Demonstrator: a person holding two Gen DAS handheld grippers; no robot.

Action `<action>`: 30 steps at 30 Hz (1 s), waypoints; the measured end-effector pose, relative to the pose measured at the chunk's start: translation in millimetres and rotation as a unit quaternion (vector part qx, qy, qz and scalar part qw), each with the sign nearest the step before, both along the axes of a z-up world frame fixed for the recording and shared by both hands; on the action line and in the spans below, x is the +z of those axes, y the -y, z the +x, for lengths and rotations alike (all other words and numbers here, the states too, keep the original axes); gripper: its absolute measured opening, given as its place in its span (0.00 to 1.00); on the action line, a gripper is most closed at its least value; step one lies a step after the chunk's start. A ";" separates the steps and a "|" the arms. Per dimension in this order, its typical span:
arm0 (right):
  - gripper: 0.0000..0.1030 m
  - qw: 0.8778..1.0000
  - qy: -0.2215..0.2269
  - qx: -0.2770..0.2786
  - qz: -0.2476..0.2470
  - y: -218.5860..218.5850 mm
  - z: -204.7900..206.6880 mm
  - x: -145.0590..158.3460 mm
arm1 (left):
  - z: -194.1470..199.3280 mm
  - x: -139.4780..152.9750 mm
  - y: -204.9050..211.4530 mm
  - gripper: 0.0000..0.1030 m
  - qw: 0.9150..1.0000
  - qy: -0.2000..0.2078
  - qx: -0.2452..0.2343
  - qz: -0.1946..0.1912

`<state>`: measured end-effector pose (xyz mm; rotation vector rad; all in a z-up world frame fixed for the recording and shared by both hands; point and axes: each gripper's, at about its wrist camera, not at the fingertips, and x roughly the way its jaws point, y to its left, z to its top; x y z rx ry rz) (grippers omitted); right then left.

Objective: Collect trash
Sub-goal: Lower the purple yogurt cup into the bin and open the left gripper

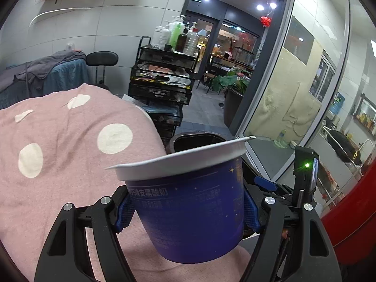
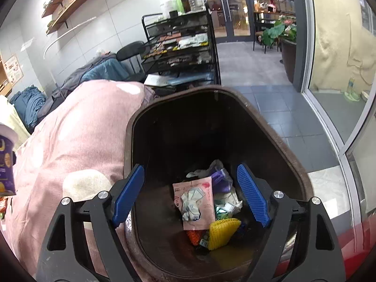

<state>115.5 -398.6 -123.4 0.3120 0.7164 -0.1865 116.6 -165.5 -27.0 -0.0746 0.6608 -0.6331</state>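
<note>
- Two jaws are mine. My left jaws (image 1: 188,208) are clamped on a dark blue yoghurt cup with a white rim and printed white lettering (image 1: 190,213), their blue pads pressing its sides.
- The cup sits upright in that grip, above a pink cloth with white dots (image 1: 70,145); its edge also shows at the far left of the right wrist view (image 2: 7,162).
- My right jaws (image 2: 191,195) stand wide apart with nothing between the pads, held over the mouth of a dark brown plastic bin (image 2: 277,136).
- At the bin's bottom lies trash: a pink paper packet (image 2: 204,192), a crumpled white wrapper (image 2: 190,205), a yellow ribbed piece (image 2: 223,232) and a purple scrap (image 2: 222,179).
- The bin stands just beside the pink cloth, on a grey tiled floor (image 2: 270,103).
</note>
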 end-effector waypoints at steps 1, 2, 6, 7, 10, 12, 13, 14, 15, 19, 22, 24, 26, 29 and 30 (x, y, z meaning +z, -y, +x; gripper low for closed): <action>0.82 1.000 0.003 -0.003 -0.001 0.5 -1.8 2.1 | 0.9 -0.1 3.6 0.71 1.000 -0.001 -0.005 0.000; 0.82 1.000 0.008 -0.007 -0.001 2.1 -4.1 3.7 | 2.1 -0.6 8.5 0.71 1.000 -0.004 -0.011 0.000; 0.83 0.999 0.024 -0.026 -0.007 8.1 -15.5 10.3 | 6.9 -4.8 26.2 0.71 0.999 -0.015 -0.033 0.004; 0.84 0.999 0.026 -0.029 -0.007 9.0 -17.2 11.6 | 7.8 -6.6 32.3 0.71 0.999 -0.018 -0.039 0.007; 0.84 0.999 0.031 -0.042 -0.010 16.1 -22.8 15.4 | 11.9 -10.8 45.9 0.71 0.998 -0.025 -0.052 0.015; 0.84 0.998 0.034 -0.051 -0.009 20.9 -27.7 17.0 | 17.1 -14.7 53.9 0.71 0.998 -0.033 -0.058 0.019; 0.84 0.998 0.036 -0.057 -0.008 23.8 -29.6 17.7 | 19.7 -16.9 57.6 0.71 0.997 -0.038 -0.060 0.021; 0.84 0.997 0.038 -0.063 -0.007 26.3 -31.9 18.0 | 22.5 -19.0 62.2 0.71 0.997 -0.042 -0.065 0.025; 0.84 0.997 0.038 -0.069 -0.006 29.1 -34.2 18.3 | 25.1 -21.2 67.3 0.71 0.996 -0.047 -0.070 0.031; 0.84 0.995 0.038 -0.091 -0.004 40.9 -40.1 17.1 | 34.0 -27.3 84.8 0.71 0.993 -0.059 -0.087 0.047; 0.84 0.994 0.037 -0.104 -0.004 47.9 -44.1 17.6 | 38.8 -31.1 95.3 0.71 0.991 -0.072 -0.097 0.057; 0.85 0.993 0.038 -0.110 -0.005 52.0 -47.7 17.9 | 40.2 -33.1 99.8 0.71 0.990 -0.075 -0.102 0.064; 0.85 0.992 0.041 -0.117 -0.003 55.7 -50.6 18.0 | 40.3 -35.3 105.7 0.71 0.988 -0.078 -0.107 0.074; 0.87 0.991 0.041 -0.126 -0.002 61.3 -52.8 18.1 | 40.7 -38.9 111.0 0.72 0.987 -0.084 -0.109 0.089; 0.87 0.991 0.041 -0.129 0.000 62.9 -53.5 18.2 | 40.6 -40.2 112.0 0.72 0.986 -0.086 -0.108 0.093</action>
